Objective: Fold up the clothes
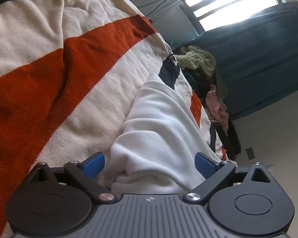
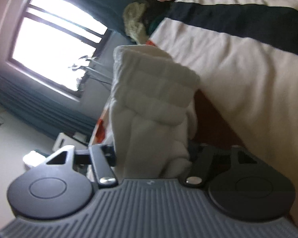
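op: left wrist view, i see the left gripper (image 1: 150,162) with its jaws wide, blue pads (image 1: 94,163) on either side of a bunched white ribbed knit garment (image 1: 159,123). pads don't look pressed into it.

eng: where's the garment lying?

op: on a cream fleece blanket with orange and navy stripes (image 1: 55,63), covering the bed. beyond it, a heap of mixed clothes, pale yellow-green and pink ones on top (image 1: 200,61), in front of a teal curtain (image 1: 264,55).

eng: right side?

op: right wrist view is blurred. right gripper (image 2: 151,154) is at half width, clamped on a thick fold of the same white garment (image 2: 151,91), which stands up out of the jaws. bright window (image 2: 55,41) behind it.
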Demonstrator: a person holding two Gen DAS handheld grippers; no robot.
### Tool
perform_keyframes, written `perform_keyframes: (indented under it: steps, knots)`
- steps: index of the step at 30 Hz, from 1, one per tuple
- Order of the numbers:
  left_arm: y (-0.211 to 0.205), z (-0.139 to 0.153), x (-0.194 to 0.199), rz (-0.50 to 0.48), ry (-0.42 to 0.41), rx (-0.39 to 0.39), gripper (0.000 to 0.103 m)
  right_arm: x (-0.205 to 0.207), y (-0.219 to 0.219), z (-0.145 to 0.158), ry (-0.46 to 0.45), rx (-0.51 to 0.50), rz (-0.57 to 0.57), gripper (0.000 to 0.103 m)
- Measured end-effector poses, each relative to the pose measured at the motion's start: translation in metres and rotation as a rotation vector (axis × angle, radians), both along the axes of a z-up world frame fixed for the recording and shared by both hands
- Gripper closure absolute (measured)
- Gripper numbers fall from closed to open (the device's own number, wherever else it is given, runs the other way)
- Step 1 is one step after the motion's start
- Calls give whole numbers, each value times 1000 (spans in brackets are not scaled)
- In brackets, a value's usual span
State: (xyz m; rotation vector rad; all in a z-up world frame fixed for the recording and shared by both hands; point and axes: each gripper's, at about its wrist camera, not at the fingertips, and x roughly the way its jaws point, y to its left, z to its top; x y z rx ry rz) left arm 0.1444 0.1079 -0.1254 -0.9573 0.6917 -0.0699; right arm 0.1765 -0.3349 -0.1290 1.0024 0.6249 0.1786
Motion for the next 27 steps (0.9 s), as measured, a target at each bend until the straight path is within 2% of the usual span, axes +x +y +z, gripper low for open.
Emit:
perform_keyframes:
  steps: [3, 5, 8, 13, 17, 20, 22, 24, 25, 27]
  knots:
    - [0, -4, 3, -13, 11, -19, 13, 3, -4, -13, 71, -13, -25, 49]
    - [-2, -5, 6, -30, 4, -24, 13, 3, -5, -14, 66, -9, -45, 48]
    - [-6, -5, 8, -50, -1, -10, 12, -2, -2, 0, 2, -77, -95, 48]
    - [-11, -9, 13, -64, 7, 3, 12, -5, -11, -6, 13, -42, -107, 48]
    - [-10, -15, 17, -59, 12, -7, 13, 2, -10, -22, 66, 20, -64, 37]
    - [-11, -16, 19, -59, 12, 4, 18, 2, -3, -18, 71, -28, -33, 37]
    - [-10, -14, 19, -53, 6, 26, 25, 2, 1, -11, 59, -53, -14, 44]
    - [-10, -13, 20, -58, 6, 43, 30, 0, 1, -6, 47, -50, -15, 58]
    - [-11, -12, 20, -60, 1, 47, 32, -1, 1, -4, 42, -49, -15, 60]
    - [-12, -9, 18, -63, -15, 52, 41, -2, 0, 0, 31, -44, -18, 65]
